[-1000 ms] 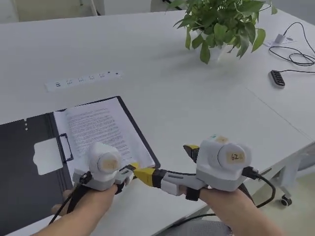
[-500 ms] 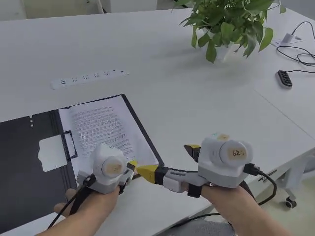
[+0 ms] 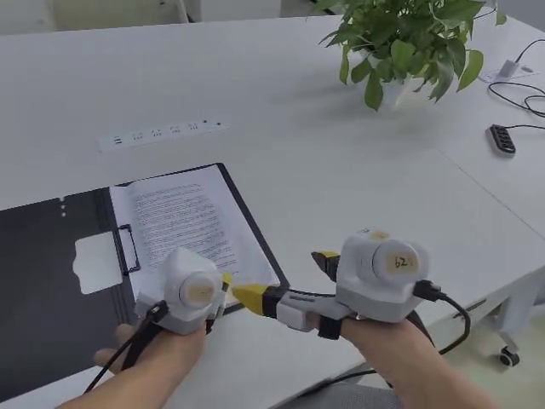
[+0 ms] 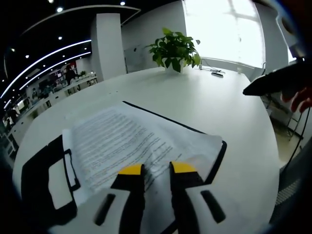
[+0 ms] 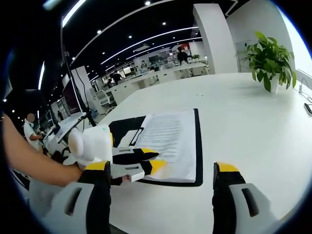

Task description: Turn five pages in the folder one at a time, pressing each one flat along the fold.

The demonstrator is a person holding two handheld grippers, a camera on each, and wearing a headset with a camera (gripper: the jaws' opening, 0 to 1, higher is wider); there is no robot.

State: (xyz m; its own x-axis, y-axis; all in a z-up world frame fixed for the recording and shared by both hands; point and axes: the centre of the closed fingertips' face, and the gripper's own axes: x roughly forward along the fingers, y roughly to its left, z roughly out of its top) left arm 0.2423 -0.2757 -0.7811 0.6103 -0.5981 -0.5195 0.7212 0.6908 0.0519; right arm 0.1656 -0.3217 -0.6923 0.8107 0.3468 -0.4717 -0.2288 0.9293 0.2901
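The black folder (image 3: 51, 290) lies open on the white table, a white label on its left cover. A printed page (image 3: 183, 221) lies flat on its right half. My left gripper (image 3: 223, 285) hovers over the page's near right corner. In the left gripper view (image 4: 157, 168) its yellow-tipped jaws stand a narrow gap apart, with the page (image 4: 122, 139) showing between them and nothing held. My right gripper (image 3: 285, 275) points left at the folder's near right corner, wide open and empty. In the right gripper view (image 5: 162, 167) the left gripper (image 5: 146, 161) sits at the page (image 5: 170, 139) edge.
A white power strip (image 3: 162, 134) lies beyond the folder. A potted plant (image 3: 409, 38) stands at the far right, with cables and a black remote (image 3: 503, 140) beside it. The table's near edge (image 3: 281, 379) runs just under both hands.
The head camera has shifted, so the folder sits a little further right in view. Both grippers stay at the folder's near right corner, with the right one edged slightly left.
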